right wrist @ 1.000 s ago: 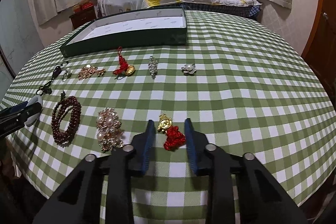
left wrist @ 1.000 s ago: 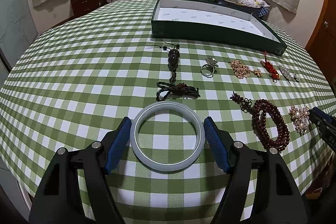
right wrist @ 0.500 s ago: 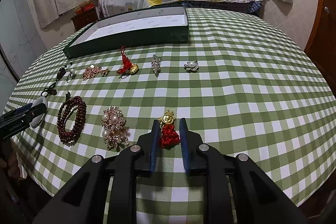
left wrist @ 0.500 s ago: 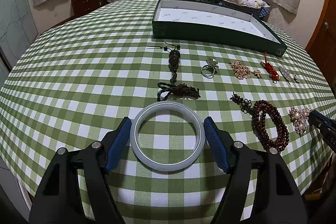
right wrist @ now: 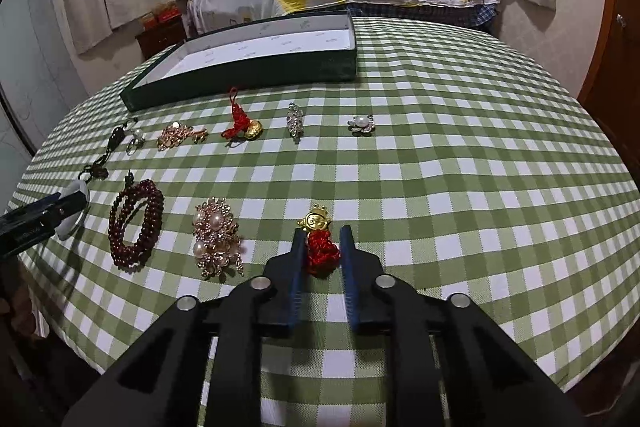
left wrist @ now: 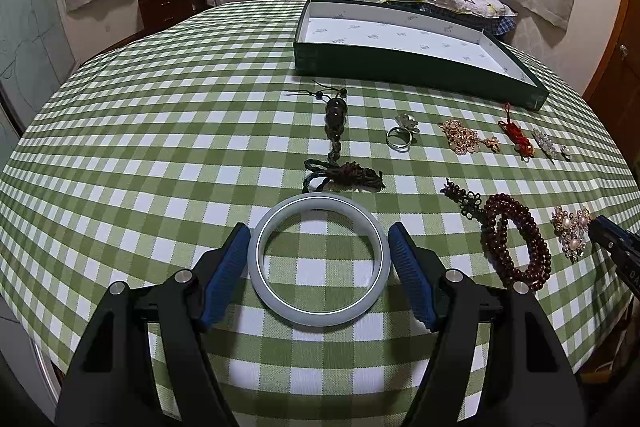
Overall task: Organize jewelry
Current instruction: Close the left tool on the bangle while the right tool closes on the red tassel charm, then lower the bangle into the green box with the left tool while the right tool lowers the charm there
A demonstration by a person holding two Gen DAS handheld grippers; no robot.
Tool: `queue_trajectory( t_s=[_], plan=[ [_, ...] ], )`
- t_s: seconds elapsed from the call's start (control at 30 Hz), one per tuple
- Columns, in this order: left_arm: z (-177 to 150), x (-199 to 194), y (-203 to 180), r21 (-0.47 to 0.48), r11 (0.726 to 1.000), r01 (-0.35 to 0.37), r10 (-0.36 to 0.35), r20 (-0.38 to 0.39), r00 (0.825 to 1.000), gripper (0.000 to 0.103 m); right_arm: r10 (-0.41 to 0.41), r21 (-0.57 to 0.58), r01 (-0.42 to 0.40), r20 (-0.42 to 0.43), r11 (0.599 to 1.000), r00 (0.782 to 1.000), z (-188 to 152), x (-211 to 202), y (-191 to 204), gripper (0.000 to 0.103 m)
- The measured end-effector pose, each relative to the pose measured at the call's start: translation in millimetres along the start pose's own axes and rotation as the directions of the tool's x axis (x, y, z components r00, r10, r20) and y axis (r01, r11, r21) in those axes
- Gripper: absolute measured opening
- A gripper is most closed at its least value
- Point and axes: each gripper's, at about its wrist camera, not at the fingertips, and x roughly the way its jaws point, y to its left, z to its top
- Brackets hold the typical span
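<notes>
**Bangle framed on the left, red knot charm pinched on the right**

A green-and-white checked tablecloth (left wrist: 160,155) covers the round table, and every piece of jewelry lies on it. At the far side sits the long dark green box (left wrist: 416,67), its white printed lining bare.

The left gripper (left wrist: 319,261) stands wide, its blue pads on either side of the pale jade bangle (left wrist: 319,259), which lies flat on the cloth. The pads sit right against the bangle's outer rim, but whether they press it cannot be told.

The right gripper (right wrist: 322,247) is drawn nearly closed on the red knotted charm (right wrist: 322,251), both blue pads against the red cord, with the gold figure at its top poking out just past the fingertips.

To the right of the bangle lies the dark red bead bracelet (left wrist: 516,243), coiled in loops, and just beyond it the pearl-and-rhinestone brooch (right wrist: 216,237). Behind the bangle is the dark cord pendant (left wrist: 338,147) with its tassel bunched near the bangle's far edge.

Nearer the box runs a row of smaller pieces: a silver ring (left wrist: 400,137), a rose-gold filigree piece (right wrist: 178,135), a second red knot with a gold bead (right wrist: 242,125), a crystal bar brooch (right wrist: 295,121) and a pearl flower brooch (right wrist: 361,125), each apart from its neighbour.
</notes>
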Motion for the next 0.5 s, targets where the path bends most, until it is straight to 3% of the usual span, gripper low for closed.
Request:
queue_trajectory(
  t_s=[0.5],
  plan=[
    [10.6,-12.3,4.8,-0.033,0.999,0.001,0.001,0.05,0.999,0.069,0.006,0.004,-0.006,0.096,1.0,0.995,17.6,-22.4,3.0,0.013]
  ],
)
